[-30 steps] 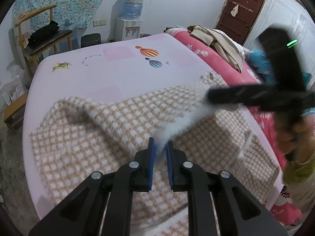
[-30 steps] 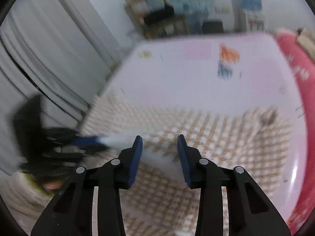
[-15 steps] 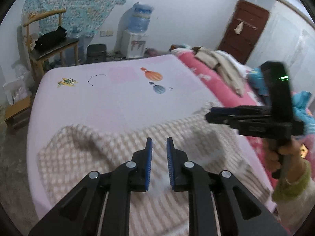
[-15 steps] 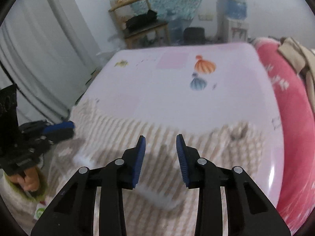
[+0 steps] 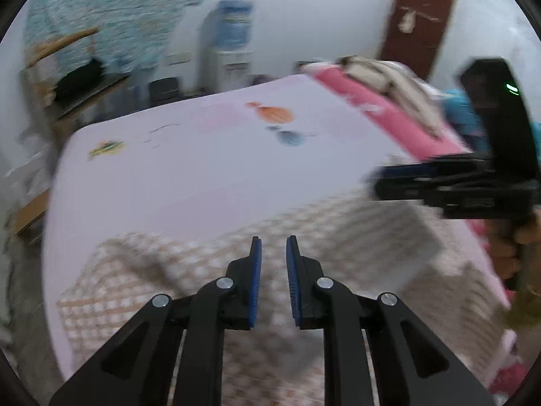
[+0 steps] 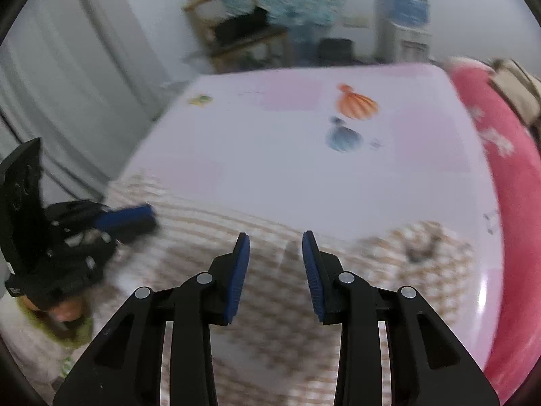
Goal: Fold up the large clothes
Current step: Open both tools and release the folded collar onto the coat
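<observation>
Left wrist view: the left gripper (image 5: 273, 247) with black arms and blue pads is held over the beige-and-white checked fuzzy garment (image 5: 338, 237). A narrow gap shows between the pads, nothing pinched in it.
Garment spot: it's spread on the near part of the pale pink bed sheet (image 5: 203, 169) printed with balloons.
Off to the right: the right gripper (image 5: 378, 182) is seen blurred, gripped by a hand (image 5: 517, 247).
Right wrist view: the right gripper (image 6: 275, 242) is spread apart, empty, above the same garment (image 6: 372, 253).
Left edge: the left gripper (image 6: 148, 216) hangs over the garment's edge.
Background: a wooden chair (image 6: 233, 30) and a white water dispenser (image 6: 404, 27) are made out, blurry.
</observation>
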{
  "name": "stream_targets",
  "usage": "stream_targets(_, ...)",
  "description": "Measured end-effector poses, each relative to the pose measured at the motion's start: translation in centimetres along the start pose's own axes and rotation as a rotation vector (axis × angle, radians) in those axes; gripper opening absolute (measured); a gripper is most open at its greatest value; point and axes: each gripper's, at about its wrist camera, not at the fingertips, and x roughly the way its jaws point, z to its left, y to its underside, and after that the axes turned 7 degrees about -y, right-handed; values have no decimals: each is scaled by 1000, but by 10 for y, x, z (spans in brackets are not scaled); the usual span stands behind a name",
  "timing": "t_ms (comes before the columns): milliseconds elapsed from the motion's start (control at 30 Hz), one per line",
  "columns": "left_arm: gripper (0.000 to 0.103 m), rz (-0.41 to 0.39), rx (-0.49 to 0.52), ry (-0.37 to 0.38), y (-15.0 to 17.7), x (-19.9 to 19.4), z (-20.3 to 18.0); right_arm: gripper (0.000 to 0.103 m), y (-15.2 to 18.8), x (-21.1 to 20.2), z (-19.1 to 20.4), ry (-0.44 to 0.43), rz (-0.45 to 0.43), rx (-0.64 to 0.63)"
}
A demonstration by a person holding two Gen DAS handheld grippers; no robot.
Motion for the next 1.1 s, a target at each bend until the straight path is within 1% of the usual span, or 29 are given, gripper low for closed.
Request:
stream_targets(33, 15, 15, 19, 15, 0, 3, -5, 32, -1, 8, 6, 7, 10, -19)
stream_targets(67, 15, 51, 53, 10, 3, 11, -11, 32, 1, 16, 8, 16, 28, -33)
stream_targets(133, 15, 99, 118, -50, 10, 31, -21, 32, 5, 40, 8, 33, 86, -39)
stream_targets(167, 15, 79, 124, -54, 11, 30, -22, 32, 7, 43, 6, 31, 71, -34)
stream_targets(233, 15, 88, 89, -49, 7, 26, -20, 32, 6, 37, 1, 9, 80, 20)
stream_targets(267, 15, 78, 75, -45, 6, 19, -20, 32, 6, 31, 1, 11, 84, 42)
stream_targets(333, 15, 47, 92, -9, 8, 4, -25, 32, 11, 18, 8, -6, 73, 29)
stream_targets(367, 15, 45, 103, 1, 10, -1, -28, 32, 16, 12, 14, -17, 67, 11)
stream_targets(400, 16, 61, 121, 8, 15, -2, -33, 32, 22, 10, 19, -19, 70, -5)
stream_targets(467, 19, 112, 152, -26, 28, 10, -39, 32, 33, 19, 22, 10, 101, -39)
stream_targets(500, 19, 109, 161, -34, 33, 13, -40, 32, 39, 28, 25, 32, 113, -62)
stream_targets(533, 19, 96, 160, -37, 34, 13, -39, 32, 45, 28, 28, 52, 93, -97)
stream_targets(633, 19, 117, 118, -37, 34, 6, -35, 32, 50, 15, 34, 96, 108, -119)
stream_targets(700, 19, 116, 100, -45, 42, -2, -28, 32, 62, 6, 32, 124, 106, -140)
stream_targets(767, 19, 116, 77, -36, 47, -6, -19, 32, 76, -3, 21, 107, 96, -131)
stream_targets(833, 19, 110, 36, -18, 51, -17, -11, 32, 81, -14, 12, 89, 92, -87)
stream_targets(900, 23, 89, 1, -2, 47, -30, -4, 33, 76, -27, 8, 95, 83, -45)
stream_targets(933, 28, 73, -8, 4, 45, -36, -2, 34, 72, -40, 10, 103, 57, -43)
stream_targets(967, 33, 38, -17, 18, 42, -47, -1, 34, 70, -47, 11, 101, 38, -46)
stream_targets(1000, 36, 13, -19, 24, 40, -53, -1, 34, 64, -57, 13, 103, 9, -49)
stream_targets(1033, 42, -21, -14, 26, 35, -60, -2, 34, 58, -62, 15, 110, -11, -53)
stream_targets(1067, 45, -39, -4, 18, 30, -62, -5, 34, 54, -63, 17, 119, -23, -60)
stream_targets(1100, 45, -47, 4, 1, 25, -61, -8, 34, 47, -62, 19, 140, -33, -71)
